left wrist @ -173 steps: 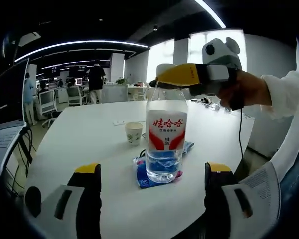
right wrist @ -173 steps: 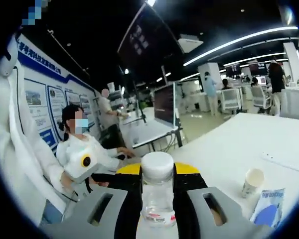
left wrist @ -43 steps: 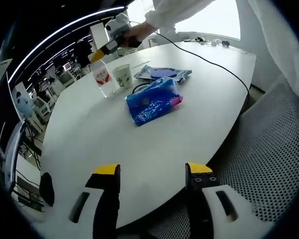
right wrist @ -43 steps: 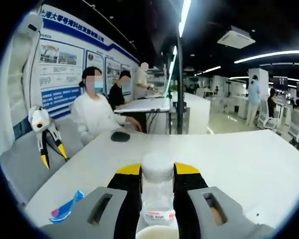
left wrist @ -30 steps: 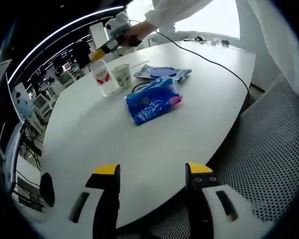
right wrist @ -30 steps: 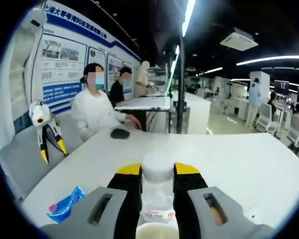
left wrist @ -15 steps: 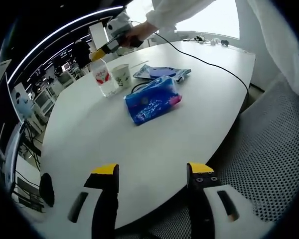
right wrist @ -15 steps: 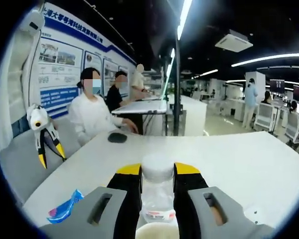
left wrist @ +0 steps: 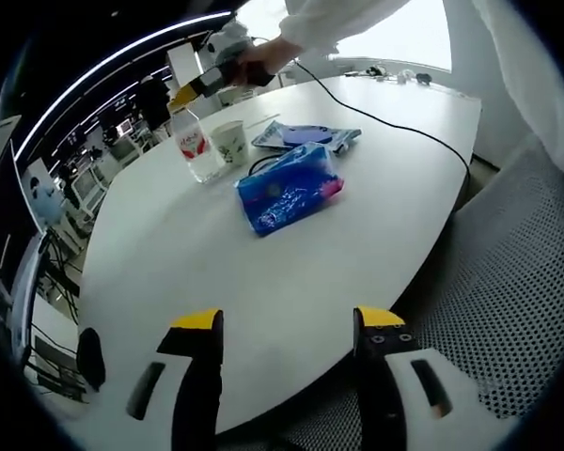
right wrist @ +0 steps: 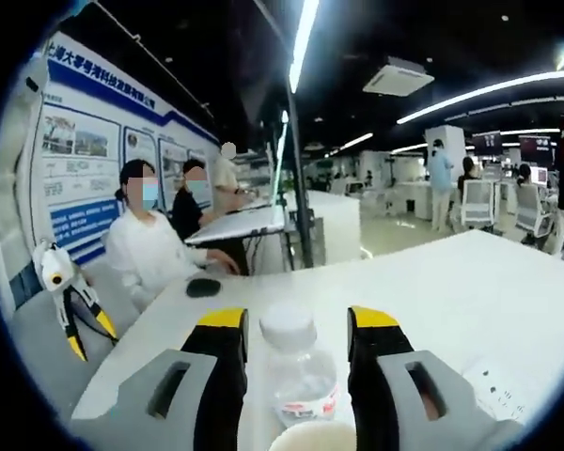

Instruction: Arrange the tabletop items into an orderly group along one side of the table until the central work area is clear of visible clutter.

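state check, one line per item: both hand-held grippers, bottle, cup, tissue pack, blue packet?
Left hand-held gripper: open, empty, over the table's near edge.
Right hand-held gripper: open, jaws either side of the bottle cap.
Water bottle: upright, capped.
Paper cup: upright beside bottle.
Tissue pack: lying flat.
Blue packet: lying flat.

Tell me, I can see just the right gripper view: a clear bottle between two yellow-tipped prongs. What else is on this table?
Observer: The left gripper view shows a puffy blue pack lying apart from the bottle, nearer the table's middle.
Operator: Is that all?
Observer: No. A flat blue packet lies just past that pack, beside a paper cup.
Operator: Is the other tool holding anything?
Observer: No. The left tool is open near the table's edge, with nothing between its jaws.
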